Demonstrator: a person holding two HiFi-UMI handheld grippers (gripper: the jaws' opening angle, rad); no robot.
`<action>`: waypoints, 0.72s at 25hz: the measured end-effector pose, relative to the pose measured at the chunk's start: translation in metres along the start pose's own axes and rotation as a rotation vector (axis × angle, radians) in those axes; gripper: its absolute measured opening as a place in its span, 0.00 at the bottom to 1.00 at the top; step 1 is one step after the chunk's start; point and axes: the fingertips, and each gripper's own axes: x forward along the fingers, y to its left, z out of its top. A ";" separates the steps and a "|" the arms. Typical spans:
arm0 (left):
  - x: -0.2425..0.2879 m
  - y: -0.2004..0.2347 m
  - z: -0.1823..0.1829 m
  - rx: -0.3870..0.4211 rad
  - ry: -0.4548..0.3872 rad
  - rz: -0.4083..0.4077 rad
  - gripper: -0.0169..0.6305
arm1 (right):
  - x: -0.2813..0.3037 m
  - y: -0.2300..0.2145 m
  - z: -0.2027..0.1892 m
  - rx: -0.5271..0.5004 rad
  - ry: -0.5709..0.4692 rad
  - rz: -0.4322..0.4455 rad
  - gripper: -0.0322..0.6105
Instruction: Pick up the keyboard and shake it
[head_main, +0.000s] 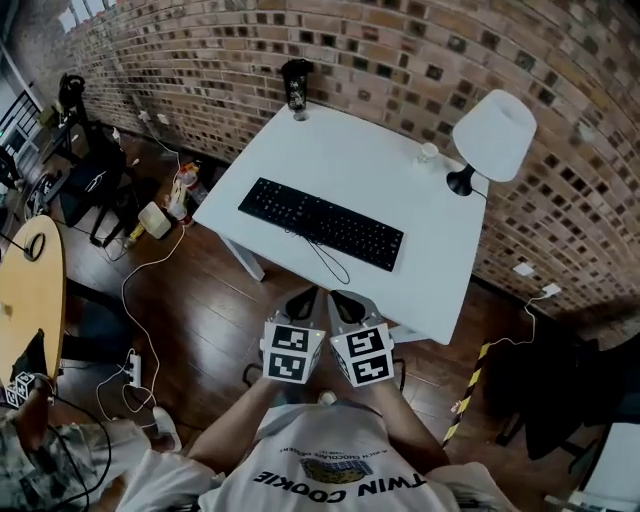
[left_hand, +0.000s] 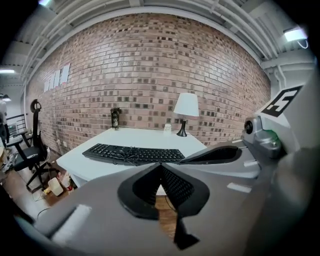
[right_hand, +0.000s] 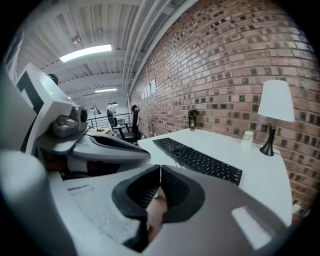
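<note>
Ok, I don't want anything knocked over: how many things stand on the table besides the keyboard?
3: a dark bottle at the far left corner, a small pale cup near the wall, and a white-shaded lamp just right of it. None looks hidden.

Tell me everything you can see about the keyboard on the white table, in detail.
The keyboard is black, long and full-size, apparently plastic, with low dark keys. It lies flat on the white table, near the front edge and roughly parallel to it. Its thin black cable is bunched over the keys near the middle and loops onto the tabletop in front. Nothing else touches it, and it has not been lifted.
</note>
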 end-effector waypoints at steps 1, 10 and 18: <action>0.007 0.006 0.002 0.003 0.002 -0.010 0.04 | 0.007 -0.003 0.003 -0.005 0.006 -0.009 0.05; 0.053 0.076 0.013 0.170 0.039 -0.121 0.04 | 0.065 -0.039 0.015 -0.177 0.134 -0.167 0.06; 0.095 0.149 0.004 0.550 0.086 -0.188 0.15 | 0.097 -0.084 -0.009 -0.443 0.336 -0.325 0.11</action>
